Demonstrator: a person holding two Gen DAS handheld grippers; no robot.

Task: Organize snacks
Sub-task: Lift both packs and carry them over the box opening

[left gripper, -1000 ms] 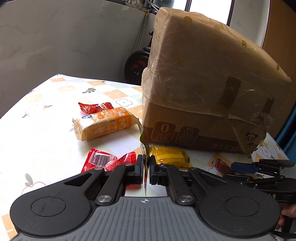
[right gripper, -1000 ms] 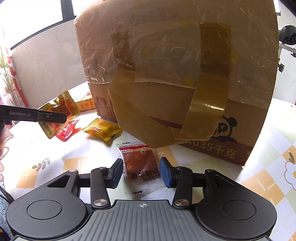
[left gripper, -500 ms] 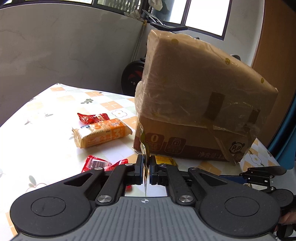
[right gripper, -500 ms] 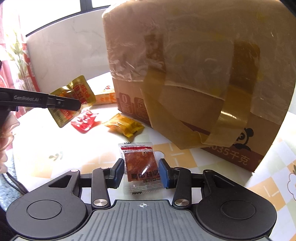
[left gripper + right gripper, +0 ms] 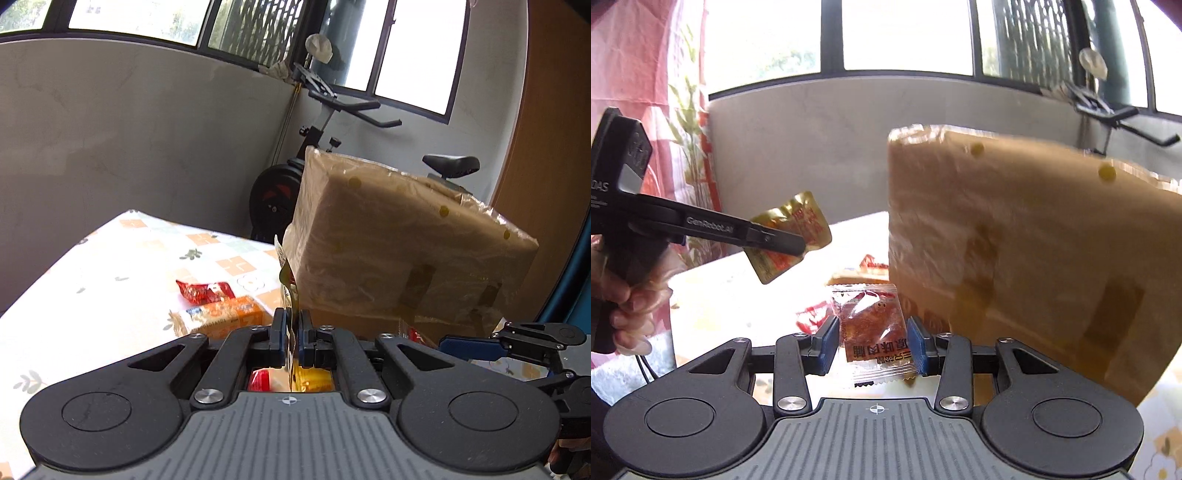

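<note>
Mid-task: left gripper (image 5: 291,334) clamps a gold sachet (image 5: 790,230), right gripper (image 5: 873,345) pinches a clear jerky packet (image 5: 873,325), orange biscuit pack (image 5: 221,319) and probably others wait on the table (image 5: 110,288) ahead-left of the left gripper, beside the cardboard box (image 5: 399,251).

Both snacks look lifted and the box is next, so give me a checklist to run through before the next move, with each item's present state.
1. Left tongs shut on the gold pouch: ok, pinched by its edge.
2. Right tongs shut on the clear packet: ok, pads press both sides.
3. Both snacks off the table: ok, both hang above it.
4. Cardboard box open to take snacks: not ok, its visible faces are wrapped in film and tape.
5. Snacks left on the table: not ok, the orange pack and red wrapper lie there.
6. The two tongs apart: ok, a gap shows in the right wrist view.
</note>
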